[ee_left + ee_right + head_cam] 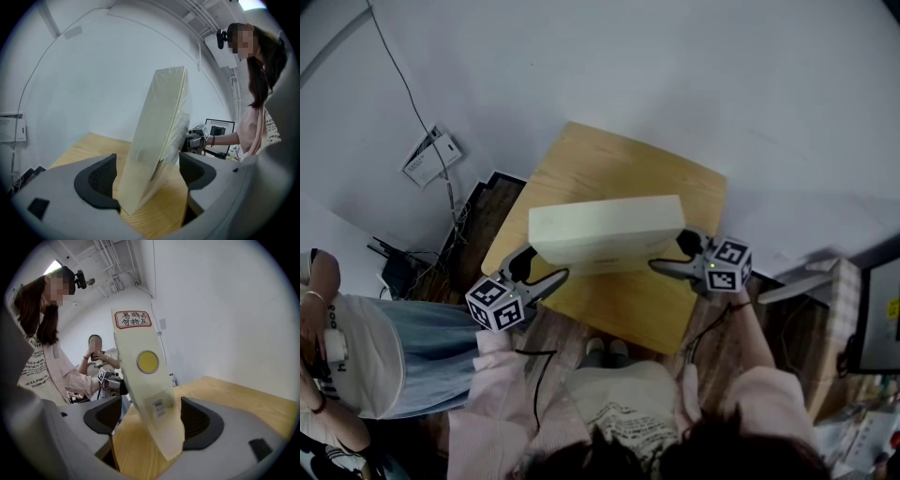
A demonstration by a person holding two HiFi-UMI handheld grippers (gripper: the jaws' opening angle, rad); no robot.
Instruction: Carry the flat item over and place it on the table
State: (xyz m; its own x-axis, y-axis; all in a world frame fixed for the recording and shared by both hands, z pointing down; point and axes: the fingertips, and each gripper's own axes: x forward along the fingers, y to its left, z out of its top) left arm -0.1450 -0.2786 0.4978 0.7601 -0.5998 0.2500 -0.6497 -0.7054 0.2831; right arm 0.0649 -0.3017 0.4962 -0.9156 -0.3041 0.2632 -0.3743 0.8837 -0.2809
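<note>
A flat pale box [605,230] in clear wrap hangs lengthwise over the wooden table [609,159], one end in each gripper. In the left gripper view the box [159,131] stands tilted between the jaws of my left gripper [147,176]. Its lower edge is near the left pad [101,180], with a gap to the right pad. In the right gripper view the end face [150,394] carries a red-framed label, a yellow sticker and a barcode. It leans by the right pad [199,420] of my right gripper [154,418], clear of the left pad. Whether the box rests on the table is unclear.
A seated person [356,356] is at the left, close to the table's corner. Cables and a paper sheet [431,155] hang on the white wall. A monitor [877,314] and shelf clutter stand at the right. Dark wood floor [487,220] surrounds the small table.
</note>
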